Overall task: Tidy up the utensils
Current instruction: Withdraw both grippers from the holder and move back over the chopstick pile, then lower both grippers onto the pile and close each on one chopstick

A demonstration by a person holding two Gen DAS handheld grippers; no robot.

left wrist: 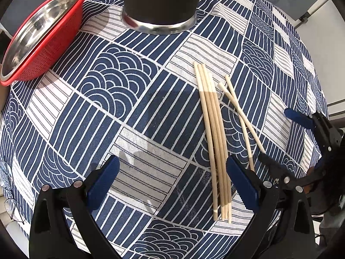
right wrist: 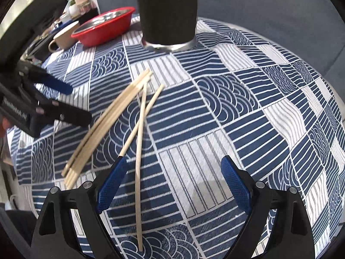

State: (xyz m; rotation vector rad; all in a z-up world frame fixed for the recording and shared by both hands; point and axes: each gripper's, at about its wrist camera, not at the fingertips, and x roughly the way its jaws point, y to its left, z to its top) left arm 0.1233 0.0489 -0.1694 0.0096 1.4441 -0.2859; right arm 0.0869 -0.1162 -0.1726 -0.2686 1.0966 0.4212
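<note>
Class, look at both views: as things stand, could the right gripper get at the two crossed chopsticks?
Probably yes. The right gripper is open just above the crossed chopsticks, with one already running between its fingers. Nothing lies over them; the bundle and left gripper sit off to the side.

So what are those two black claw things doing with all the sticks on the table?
A person is holding a gripper in each hand above a patterned tablecloth. The sticks are wooden chopsticks: a bundle of four lies side by side, and two more lie crossed beside it. Both the left gripper and the right gripper are open and holding nothing. A tall black cup stands behind the chopsticks, and a red colander with a metal bowl inside sits off to the side.
</note>
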